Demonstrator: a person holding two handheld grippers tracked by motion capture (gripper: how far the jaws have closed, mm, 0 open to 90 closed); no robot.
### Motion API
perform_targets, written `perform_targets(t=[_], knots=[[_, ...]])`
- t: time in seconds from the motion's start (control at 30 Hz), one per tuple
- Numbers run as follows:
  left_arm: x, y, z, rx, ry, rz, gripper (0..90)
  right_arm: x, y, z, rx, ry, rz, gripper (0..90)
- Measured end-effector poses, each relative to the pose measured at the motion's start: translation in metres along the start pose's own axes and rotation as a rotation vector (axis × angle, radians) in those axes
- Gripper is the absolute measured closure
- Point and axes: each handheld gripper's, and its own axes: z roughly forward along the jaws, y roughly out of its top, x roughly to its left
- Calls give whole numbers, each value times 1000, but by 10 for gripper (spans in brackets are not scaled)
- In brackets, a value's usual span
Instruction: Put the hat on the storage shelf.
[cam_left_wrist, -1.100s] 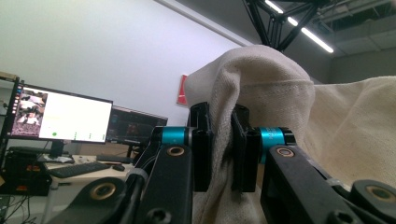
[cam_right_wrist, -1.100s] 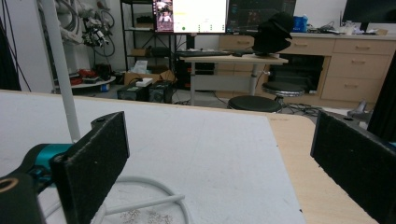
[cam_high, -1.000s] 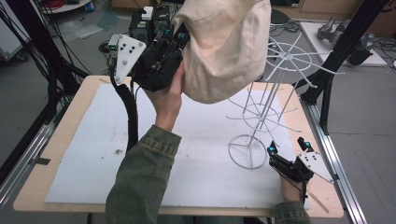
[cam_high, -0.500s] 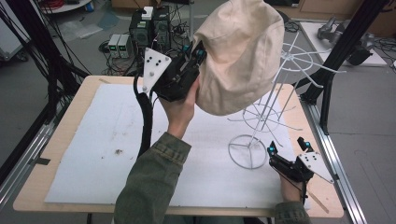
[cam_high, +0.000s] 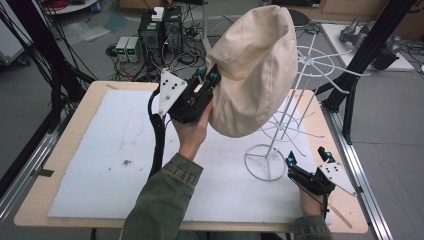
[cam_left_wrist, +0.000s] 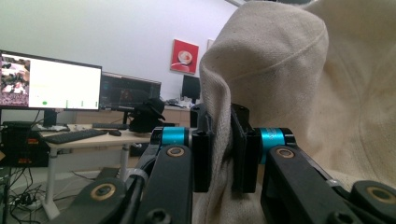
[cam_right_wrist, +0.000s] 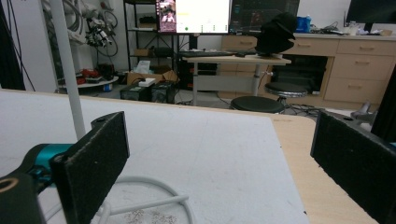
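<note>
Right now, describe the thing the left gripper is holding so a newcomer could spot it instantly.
Start at the white-covered table and find the white wire rack standing at its right side. Just left of the rack's top, lifted off the table, hangs a cream cloth hat, its edge pinched between the jaws of the left gripper. It is the one soft, bulging fabric thing there.

Left half of the white mat is wide open, easy to sweep a hand through. At 3 o'clock the wire rack blocks things, its ring base just beside the right gripper, and the raised hat crowds the rack's top.
</note>
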Motion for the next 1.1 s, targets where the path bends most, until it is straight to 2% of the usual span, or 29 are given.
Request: perform_targets(t=[0.17,0.37,0.6,0.77,0.9,0.93,1.1], knots=[[-2,-14,-1,25,0,-3,802,0,0,0,-1,-1,0,34],[-3,-23,-2,40,0,16,803,0,0,0,0,0,1,34],[-3,-27,-4,55,-1,32,803,0,0,0,1,1,1,34],[-3,-27,-4,48,-3,31,799,0,0,0,1,1,-3,34],[-2,-27,-4,55,-7,28,763,0,0,0,3,1,0,34],[-1,-27,-4,59,-12,16,745,0,0,0,3,1,0,34],[1,-31,0,98,-28,5,690,0,0,0,2,1,0,34]])
